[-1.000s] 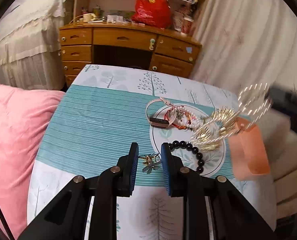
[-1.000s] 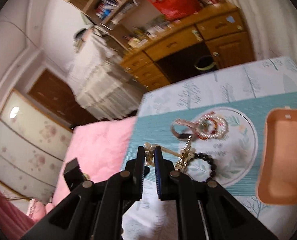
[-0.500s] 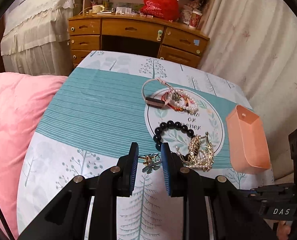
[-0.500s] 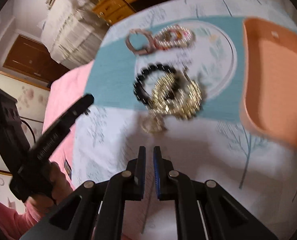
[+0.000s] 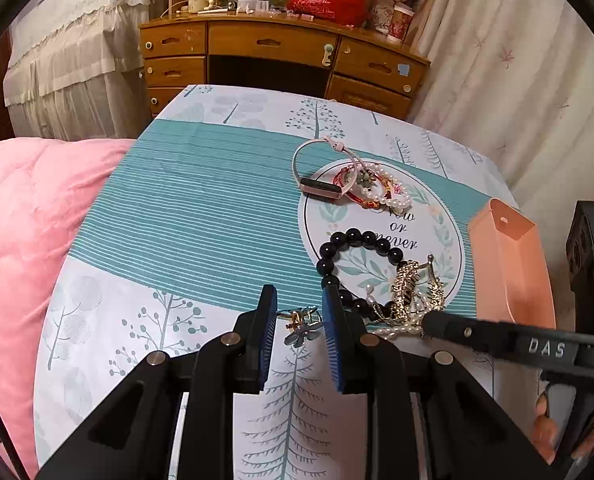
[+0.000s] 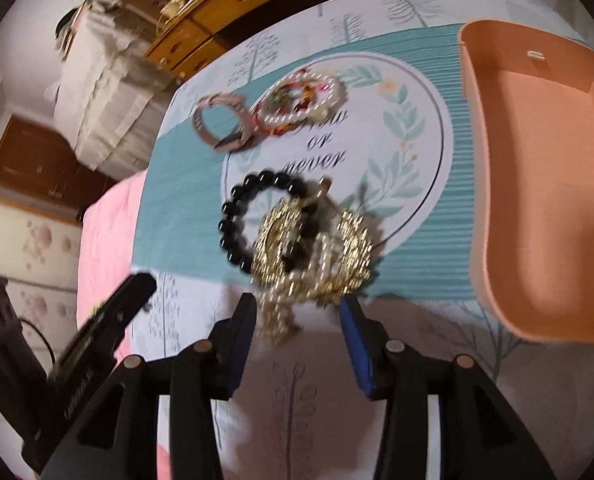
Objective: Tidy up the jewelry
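The left gripper [image 5: 299,322] was nearly closed, its blue pads pinching a small flower-shaped trinket [image 5: 301,327] just above the near part of the tablecloth [image 5: 185,208]. The right gripper [image 6: 297,320] had just been opening, and its jaws stood apart on either side of the near tail of the gold and pearl necklace [image 6: 313,248] without pressing it; that necklace lay heaped over the near right part of the black bead bracelet [image 6: 253,216]. Farther off lay a pink watch [image 5: 317,176] touching a pearl and red bracelet cluster [image 5: 377,188], and the empty peach tray [image 6: 545,184] sat at the right.
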Demonstrator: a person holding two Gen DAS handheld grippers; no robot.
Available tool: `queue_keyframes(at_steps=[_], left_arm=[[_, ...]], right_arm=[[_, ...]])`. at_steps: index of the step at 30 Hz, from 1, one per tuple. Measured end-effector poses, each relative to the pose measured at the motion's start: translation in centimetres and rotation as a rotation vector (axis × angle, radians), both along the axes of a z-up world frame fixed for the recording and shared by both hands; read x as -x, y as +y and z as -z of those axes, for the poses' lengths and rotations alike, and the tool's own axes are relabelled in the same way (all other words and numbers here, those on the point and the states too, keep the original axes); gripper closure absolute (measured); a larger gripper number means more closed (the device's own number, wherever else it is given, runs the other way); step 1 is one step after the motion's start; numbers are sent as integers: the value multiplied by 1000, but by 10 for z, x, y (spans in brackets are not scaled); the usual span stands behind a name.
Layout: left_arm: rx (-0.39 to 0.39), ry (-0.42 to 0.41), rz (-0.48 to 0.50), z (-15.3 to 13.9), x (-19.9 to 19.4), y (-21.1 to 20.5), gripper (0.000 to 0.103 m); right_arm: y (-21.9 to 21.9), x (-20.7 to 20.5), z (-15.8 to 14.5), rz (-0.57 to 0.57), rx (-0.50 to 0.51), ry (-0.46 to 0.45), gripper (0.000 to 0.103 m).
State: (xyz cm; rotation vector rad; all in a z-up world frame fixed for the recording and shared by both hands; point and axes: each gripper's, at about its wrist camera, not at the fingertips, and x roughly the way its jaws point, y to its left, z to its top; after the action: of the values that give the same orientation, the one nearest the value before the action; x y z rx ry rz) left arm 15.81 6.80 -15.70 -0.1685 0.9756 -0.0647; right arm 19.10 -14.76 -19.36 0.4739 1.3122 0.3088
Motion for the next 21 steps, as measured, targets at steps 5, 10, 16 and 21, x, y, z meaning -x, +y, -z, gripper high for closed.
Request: queue_keyframes(at_steps=[5, 10, 16, 21], left_arm=[[-12, 7, 15, 3, -6, 4, 82], [-2, 15, 23, 4, -12, 9, 82], [-1, 6, 42, 3, -15, 15, 82], [1, -6, 54, -1, -14, 19, 82]], right_arm=[[4, -6, 1, -6, 21, -17, 62], [11, -13, 6, -11, 32, -13, 93], [15, -10, -1, -7, 1, -47, 98], [12, -4, -19, 7, -27, -79, 99]])
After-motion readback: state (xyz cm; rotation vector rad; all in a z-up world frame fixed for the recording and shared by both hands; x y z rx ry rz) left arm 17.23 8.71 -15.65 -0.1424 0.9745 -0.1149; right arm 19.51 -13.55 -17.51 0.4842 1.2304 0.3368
